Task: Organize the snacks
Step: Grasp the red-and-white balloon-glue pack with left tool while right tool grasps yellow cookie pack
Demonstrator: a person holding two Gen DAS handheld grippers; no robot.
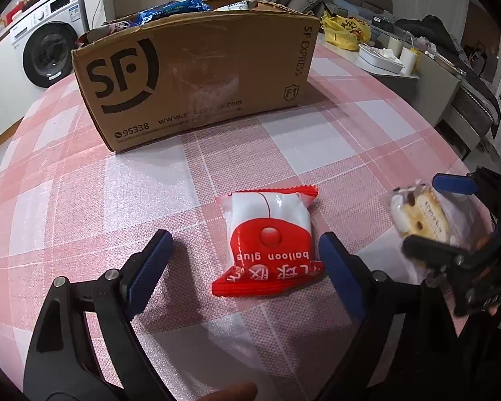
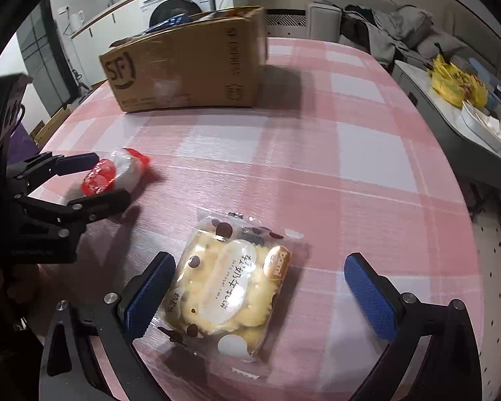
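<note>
A red and white snack packet (image 1: pixel 270 241) lies on the pink checked tablecloth between the open jaws of my left gripper (image 1: pixel 247 269); it also shows in the right wrist view (image 2: pixel 115 171). A clear-wrapped yellow cake packet (image 2: pixel 227 287) lies between the open jaws of my right gripper (image 2: pixel 262 292), its left edge close to the left pad (image 2: pixel 147 295); it shows in the left wrist view (image 1: pixel 417 214) too. A brown SF Express cardboard box (image 1: pixel 197 77) stands open at the far side, with blue packets inside.
The tablecloth (image 1: pixel 83 200) covers the round table. A side counter (image 2: pixel 451 123) to the right holds a yellow bag (image 2: pixel 457 83) and white dishes. A washing machine (image 1: pixel 46 40) stands behind the box at the left. The left gripper (image 2: pixel 98 180) is seen in the right wrist view.
</note>
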